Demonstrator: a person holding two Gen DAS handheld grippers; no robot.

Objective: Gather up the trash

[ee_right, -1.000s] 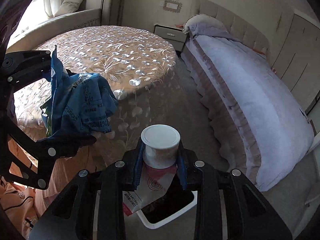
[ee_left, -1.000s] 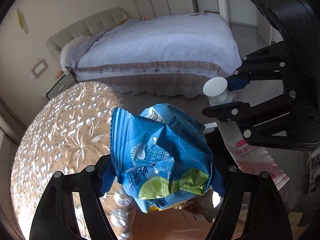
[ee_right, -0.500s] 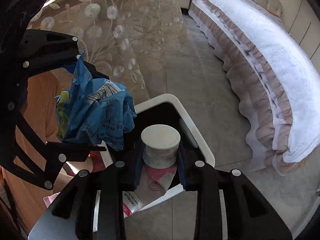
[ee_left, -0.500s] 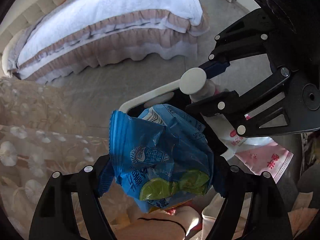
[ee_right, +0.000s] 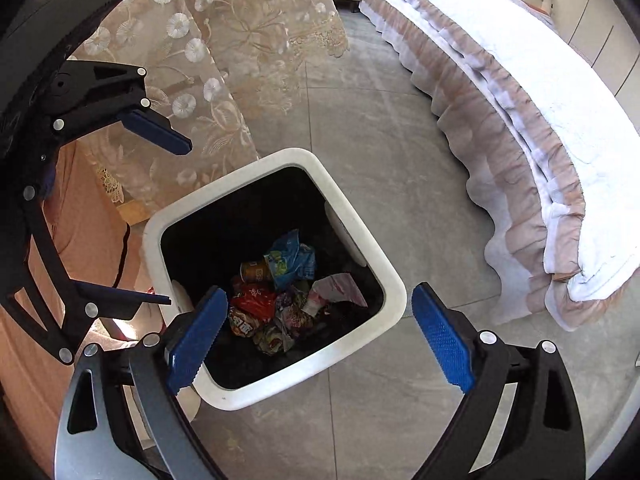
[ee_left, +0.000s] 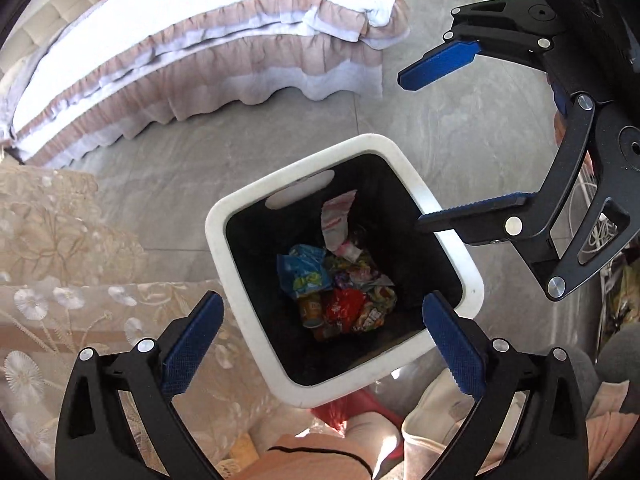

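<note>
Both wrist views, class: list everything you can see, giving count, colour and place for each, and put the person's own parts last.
Trash bin: one, white rim, black inside, on the floor beside the draped table.
Blue snack bag: one, in the bin on the heap.
Pink-and-white pouch: one, leaning on the bin's inner wall.
Other wrappers: several, red and mixed colours, bin bottom.
Can: one, orange-brown, lying beside the blue bag.
Bed: one, white cover, pink-brown skirt, across the floor.
Lace tablecloth: one, beige, hanging beside the bin.
Left gripper: black, blue pads, open above the bin.
Right gripper: same, open above the bin.
</note>
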